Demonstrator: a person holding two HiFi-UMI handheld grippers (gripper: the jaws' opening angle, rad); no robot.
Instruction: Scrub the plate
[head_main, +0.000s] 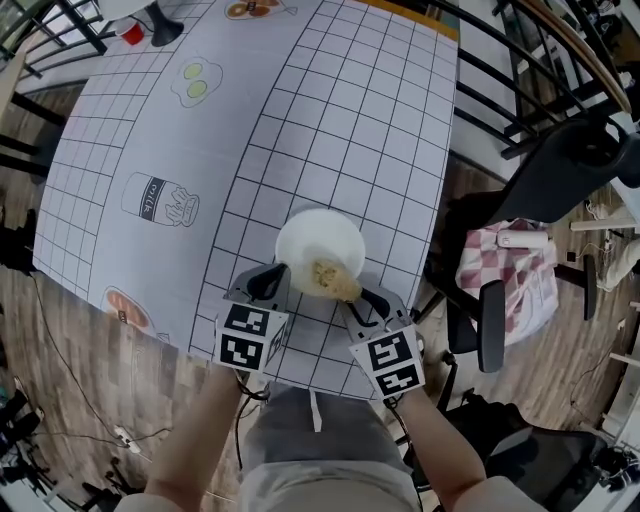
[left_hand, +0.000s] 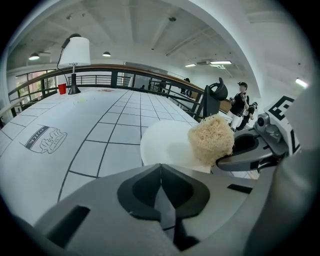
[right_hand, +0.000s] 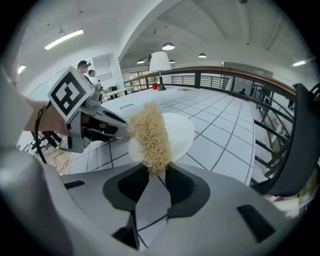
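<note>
A white plate (head_main: 320, 240) lies on the grid-patterned tablecloth (head_main: 330, 110) near the table's front edge. My left gripper (head_main: 280, 278) is shut on the plate's near-left rim; in the left gripper view its jaws (left_hand: 161, 167) meet right at the plate's (left_hand: 165, 142) edge. My right gripper (head_main: 350, 293) is shut on a tan fibrous scrubber (head_main: 335, 278), which rests on the plate's near-right part. Seen from the right gripper view, the scrubber (right_hand: 150, 135) stands up out of the shut jaws (right_hand: 157, 172), in front of the plate (right_hand: 177, 132).
A black chair (head_main: 560, 170) and a checked cloth (head_main: 505, 275) stand right of the table. A lamp base (head_main: 160, 25) and a red cup (head_main: 130, 32) sit at the far left corner. Printed pictures (head_main: 160, 200) mark the cloth. Railings run behind the table.
</note>
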